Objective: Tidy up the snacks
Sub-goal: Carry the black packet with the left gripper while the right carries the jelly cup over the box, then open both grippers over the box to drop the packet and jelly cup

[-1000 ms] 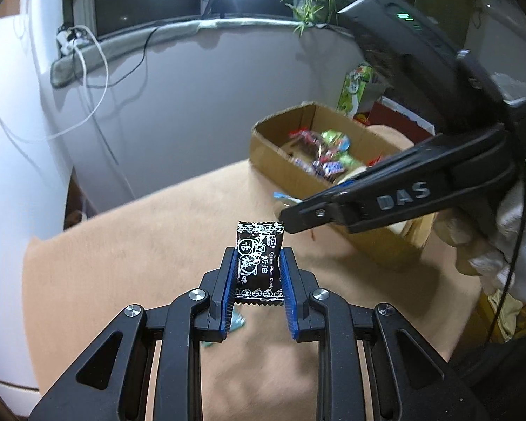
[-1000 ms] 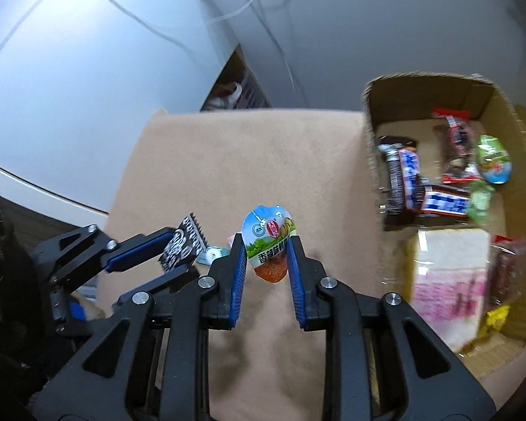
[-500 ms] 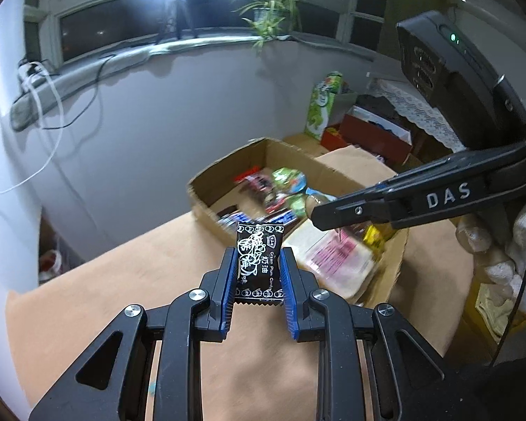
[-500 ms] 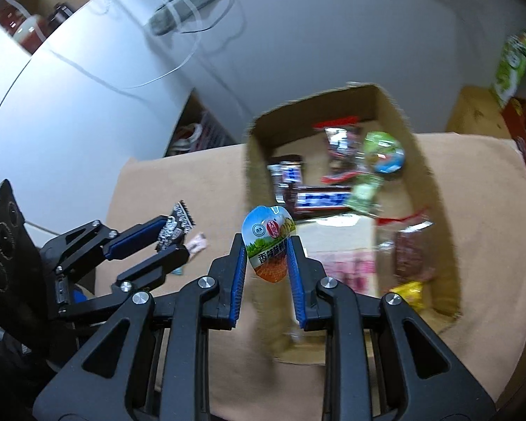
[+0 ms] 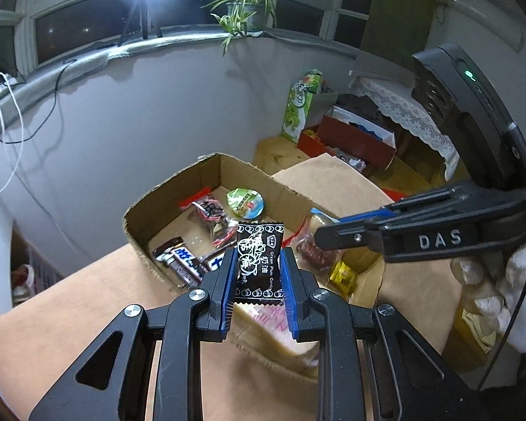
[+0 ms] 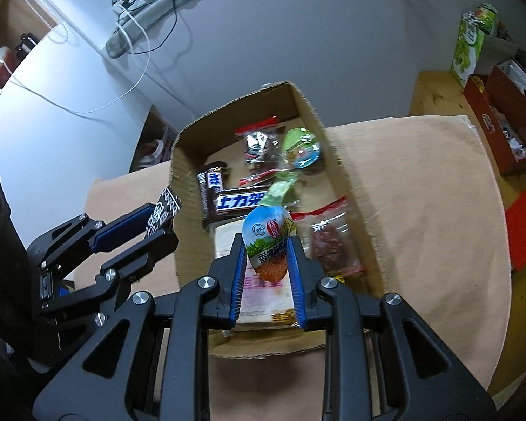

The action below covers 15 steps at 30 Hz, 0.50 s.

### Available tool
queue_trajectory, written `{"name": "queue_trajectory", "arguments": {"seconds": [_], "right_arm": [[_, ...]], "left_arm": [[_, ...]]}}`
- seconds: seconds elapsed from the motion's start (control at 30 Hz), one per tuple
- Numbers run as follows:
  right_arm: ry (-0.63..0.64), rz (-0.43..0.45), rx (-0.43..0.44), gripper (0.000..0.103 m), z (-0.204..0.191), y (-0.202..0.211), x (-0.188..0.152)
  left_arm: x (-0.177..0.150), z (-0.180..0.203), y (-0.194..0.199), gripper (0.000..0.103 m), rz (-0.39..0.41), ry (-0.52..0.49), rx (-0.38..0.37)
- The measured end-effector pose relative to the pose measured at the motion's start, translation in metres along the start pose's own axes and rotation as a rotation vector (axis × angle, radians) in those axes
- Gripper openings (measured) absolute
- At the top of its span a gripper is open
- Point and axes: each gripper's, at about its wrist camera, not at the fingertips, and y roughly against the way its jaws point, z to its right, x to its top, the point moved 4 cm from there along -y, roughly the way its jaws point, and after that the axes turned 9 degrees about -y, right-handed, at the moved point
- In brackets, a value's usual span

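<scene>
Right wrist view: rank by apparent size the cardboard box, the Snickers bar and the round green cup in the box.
1. Cardboard box
2. Snickers bar
3. Green cup, though it lies farther from the camera, so its true size is less sure.

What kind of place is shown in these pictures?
Probably a lived-in room at home, at night: a potted plant on the windowsill, dark windows, and a cardboard box of snacks on a cloth-covered table.

My left gripper point(image 5: 259, 277) hides part of the pink-printed clear packet point(image 5: 266, 319); I can't read the blurred small yellow wrapper point(image 5: 343, 273) beside it.
</scene>
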Motion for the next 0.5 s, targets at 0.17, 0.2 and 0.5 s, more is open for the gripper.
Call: {"name": "queue_trajectory", "arguments": {"seconds": [0.17,0.2,0.5], "right_arm": [[-0.015,-0.008,-0.002,0.024,0.007,-0.005,0.003],[-0.017,-0.008,-0.004,0.024,0.008,-0.005,0.003],[-0.026,-0.005,-0.016,0.03,0.011,-0.006,0.003]], "left_arm": [[0.008,-0.004,-0.014,0.022,-0.018,0.027,0.003],[0.009,-0.004,-0.015,0.022,-0.021,0.027,0.005],[0.015,-0.004,-0.02,0.023,-0.034,0.032,0.02]]}}
